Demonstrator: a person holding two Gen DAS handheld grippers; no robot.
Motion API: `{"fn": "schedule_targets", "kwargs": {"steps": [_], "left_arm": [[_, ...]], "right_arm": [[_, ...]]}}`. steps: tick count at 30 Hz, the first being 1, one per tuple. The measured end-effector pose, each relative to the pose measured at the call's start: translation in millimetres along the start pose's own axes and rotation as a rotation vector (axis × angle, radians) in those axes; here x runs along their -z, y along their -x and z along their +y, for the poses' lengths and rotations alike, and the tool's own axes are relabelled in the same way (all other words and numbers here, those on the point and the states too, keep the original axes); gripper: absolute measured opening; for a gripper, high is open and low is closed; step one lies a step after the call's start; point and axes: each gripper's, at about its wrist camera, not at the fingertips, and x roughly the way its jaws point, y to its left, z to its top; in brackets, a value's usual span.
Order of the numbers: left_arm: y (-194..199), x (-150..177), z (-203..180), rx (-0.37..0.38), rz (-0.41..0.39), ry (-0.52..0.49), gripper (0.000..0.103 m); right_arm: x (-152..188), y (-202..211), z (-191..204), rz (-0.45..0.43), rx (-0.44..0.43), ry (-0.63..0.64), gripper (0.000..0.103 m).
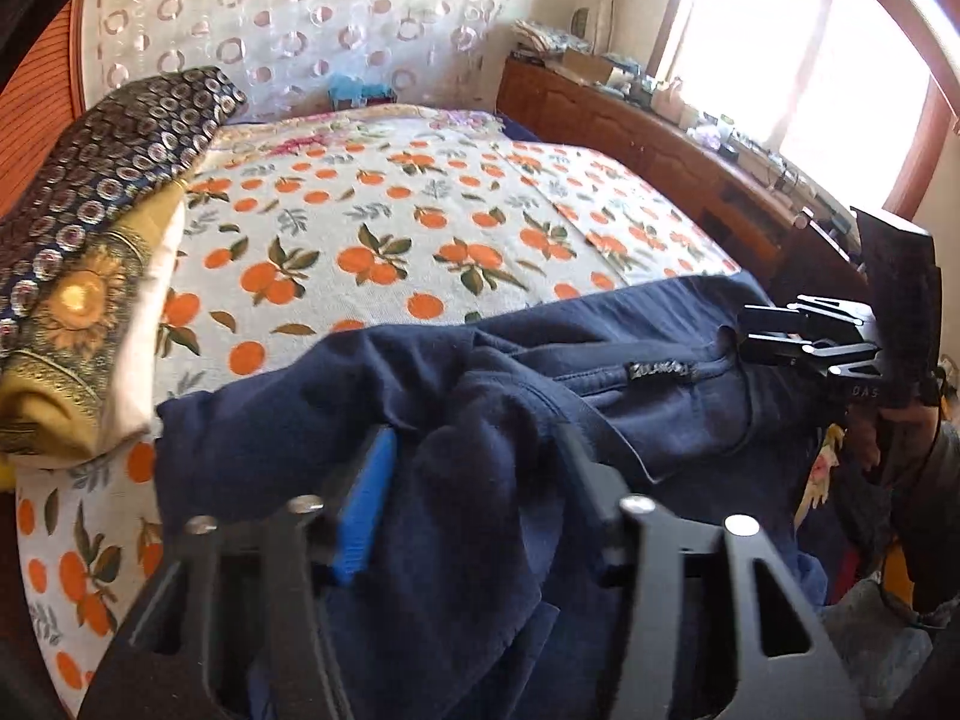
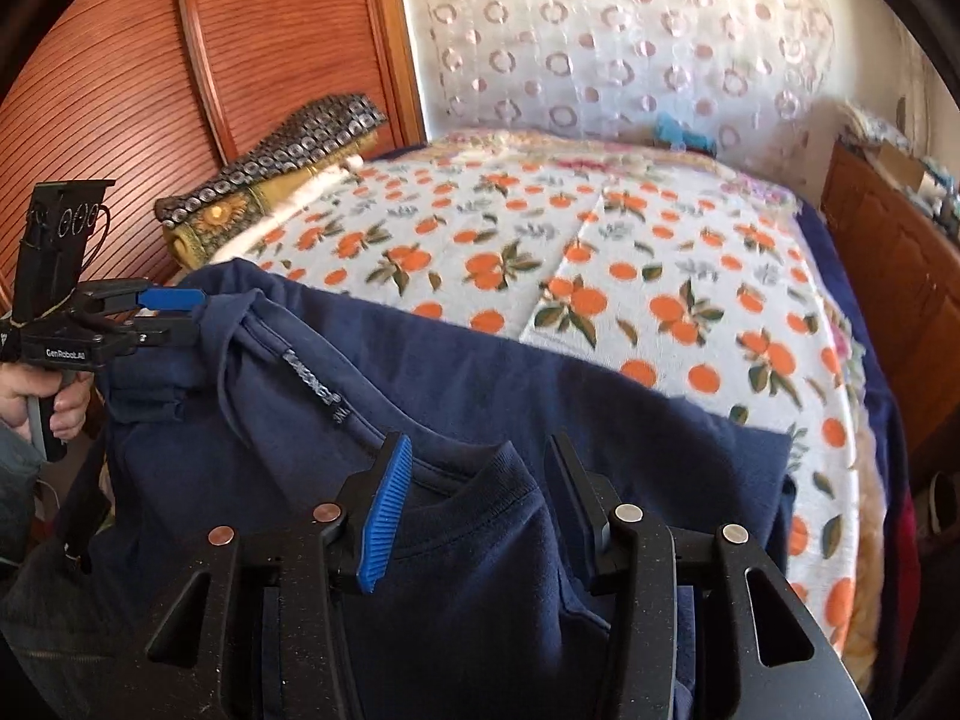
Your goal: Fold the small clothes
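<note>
A navy blue garment (image 1: pixel 480 408) with a woven neck label (image 1: pixel 657 369) lies across the near edge of the bed; it also shows in the right wrist view (image 2: pixel 480 384). My left gripper (image 1: pixel 474 462) has its fingers wide apart, with bunched navy cloth lying between them. In the right wrist view the left gripper (image 2: pixel 180 315) sits at the garment's left corner. My right gripper (image 2: pixel 480 468) is open too, its fingers straddling a ribbed navy edge. In the left wrist view the right gripper (image 1: pixel 762 330) sits at the garment's right end.
The bed carries a white cover with an orange-fruit print (image 1: pixel 384 228). A stack of patterned pillows and cloth (image 1: pixel 90 252) sits at the left by a wooden headboard (image 2: pixel 120 90). A cluttered wooden dresser (image 1: pixel 660 138) runs under the window.
</note>
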Motion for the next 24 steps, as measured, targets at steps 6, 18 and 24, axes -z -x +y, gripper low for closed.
{"fn": "schedule_targets", "kwargs": {"steps": [6,18,24], "left_arm": [[-2.3,8.1,-0.2,0.012,0.018,-0.019,0.014],[65.5,66.3,-27.0,0.039,-0.025,-0.05,0.006],[77.7,91.7,-26.9,0.057,-0.003,-0.029,0.006]], "right_arm": [[-2.4,-14.0,-15.0,0.045,-0.104,-0.089,0.048],[17.5,27.9,-0.3,0.034,-0.167,0.004,0.006],[36.1,53.4,12.4,0.077,-0.156,0.079,0.006]]}}
